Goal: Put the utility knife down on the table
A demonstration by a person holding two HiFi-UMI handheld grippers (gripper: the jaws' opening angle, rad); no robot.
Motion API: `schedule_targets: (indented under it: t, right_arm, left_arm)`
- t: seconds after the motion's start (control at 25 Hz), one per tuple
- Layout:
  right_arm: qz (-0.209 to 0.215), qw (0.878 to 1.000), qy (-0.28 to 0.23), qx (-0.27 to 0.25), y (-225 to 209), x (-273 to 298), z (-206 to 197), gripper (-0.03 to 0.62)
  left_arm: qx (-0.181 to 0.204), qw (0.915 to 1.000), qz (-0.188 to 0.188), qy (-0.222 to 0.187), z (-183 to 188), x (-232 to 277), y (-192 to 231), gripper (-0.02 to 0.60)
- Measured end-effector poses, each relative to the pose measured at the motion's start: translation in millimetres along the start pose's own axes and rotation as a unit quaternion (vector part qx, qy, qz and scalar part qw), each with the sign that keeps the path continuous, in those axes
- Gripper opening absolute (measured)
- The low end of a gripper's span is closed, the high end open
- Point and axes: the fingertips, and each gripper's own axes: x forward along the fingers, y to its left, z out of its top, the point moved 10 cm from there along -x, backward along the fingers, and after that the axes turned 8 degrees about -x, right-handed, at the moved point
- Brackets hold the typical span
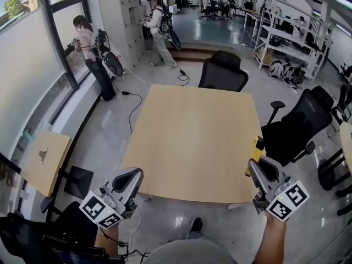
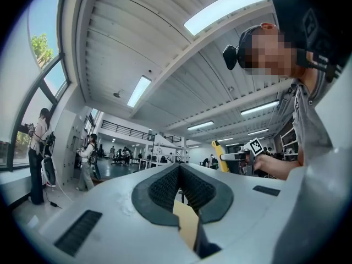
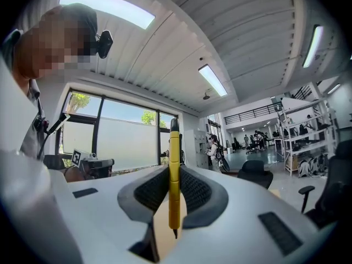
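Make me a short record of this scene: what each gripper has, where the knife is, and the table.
Right gripper: shut on the yellow utility knife
Left gripper: shut, nothing between its jaws
Knife: held in the air by the table's right edge, not yet set down
Table: light wood, black office chairs beside it

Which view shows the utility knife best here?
The right gripper view: the utility knife stands upright, clamped in the right gripper, nearly full length. Head view shows only its yellow body past that gripper; left gripper view shows it small and distant.
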Motion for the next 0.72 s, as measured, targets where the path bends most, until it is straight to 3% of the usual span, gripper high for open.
schedule_targets:
  t: [0.36,0.72]
  right_arm:
    - [0.025,1.000,0.006,0.000,-79.6,46.4,-3.1,0.061]
    - [0.050,0.999,-0.004,0.007,-138.0,68.6,-8.5,0.061]
  left_arm:
    - [-0.006,0.9998,0.017,-0.004,-11.5,75.0,26.9,0.005]
    - [-0.001,0.9992,0.040,0.008,-19.7,121.1,26.1,0.005]
